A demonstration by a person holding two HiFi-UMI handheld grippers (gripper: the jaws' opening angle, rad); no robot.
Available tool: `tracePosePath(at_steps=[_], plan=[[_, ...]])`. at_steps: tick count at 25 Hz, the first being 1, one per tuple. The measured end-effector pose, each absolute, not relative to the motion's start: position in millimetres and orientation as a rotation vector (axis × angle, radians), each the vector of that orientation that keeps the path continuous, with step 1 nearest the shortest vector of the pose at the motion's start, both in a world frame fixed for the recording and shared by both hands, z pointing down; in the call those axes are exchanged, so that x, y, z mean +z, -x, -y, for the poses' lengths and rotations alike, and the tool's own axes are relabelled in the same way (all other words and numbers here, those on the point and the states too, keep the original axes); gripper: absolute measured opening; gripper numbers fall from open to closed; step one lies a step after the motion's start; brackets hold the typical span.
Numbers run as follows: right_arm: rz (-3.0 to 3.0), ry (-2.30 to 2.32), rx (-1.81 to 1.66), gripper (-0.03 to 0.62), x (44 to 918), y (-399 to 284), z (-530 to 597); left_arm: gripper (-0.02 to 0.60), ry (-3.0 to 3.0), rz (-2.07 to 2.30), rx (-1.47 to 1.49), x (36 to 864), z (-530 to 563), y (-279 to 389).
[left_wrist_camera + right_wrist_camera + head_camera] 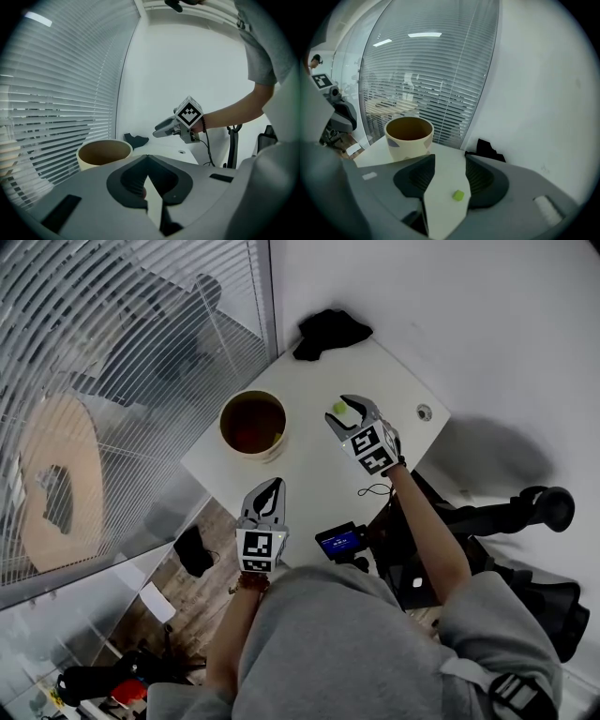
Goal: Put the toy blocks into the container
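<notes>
A small green block (338,408) lies on the white table (309,474). My right gripper (339,412) is open around it, low over the table, pads apart from it. In the right gripper view the block (458,195) sits between the jaws of that gripper (450,157), nearer the right one. The cream container (253,425) stands to the left, open and upright, also in view ahead (408,136). My left gripper (272,486) hangs at the table's near edge, jaw tips together, pointing toward the container (104,154). Its own view shows those tips (147,157) meeting.
A black cloth (330,331) lies at the table's far corner. A round cable hole (425,412) sits near the right edge. A glass wall with blinds (122,381) runs along the left, a white wall behind. A small device with a blue screen (339,540) is below the near edge.
</notes>
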State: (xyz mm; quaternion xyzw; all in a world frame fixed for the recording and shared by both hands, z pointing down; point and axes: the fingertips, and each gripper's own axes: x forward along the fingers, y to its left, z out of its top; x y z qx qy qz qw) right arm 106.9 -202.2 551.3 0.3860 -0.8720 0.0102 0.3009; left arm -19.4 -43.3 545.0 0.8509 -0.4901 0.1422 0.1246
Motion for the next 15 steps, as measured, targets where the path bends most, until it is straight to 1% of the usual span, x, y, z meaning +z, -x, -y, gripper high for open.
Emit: tracePosePath(at_steps=[15], plan=[[2.212, -0.998, 0.14, 0.214, 619, -138, 224, 0.008, -2.438, 1.473, 0.445, 551, 50, 28]])
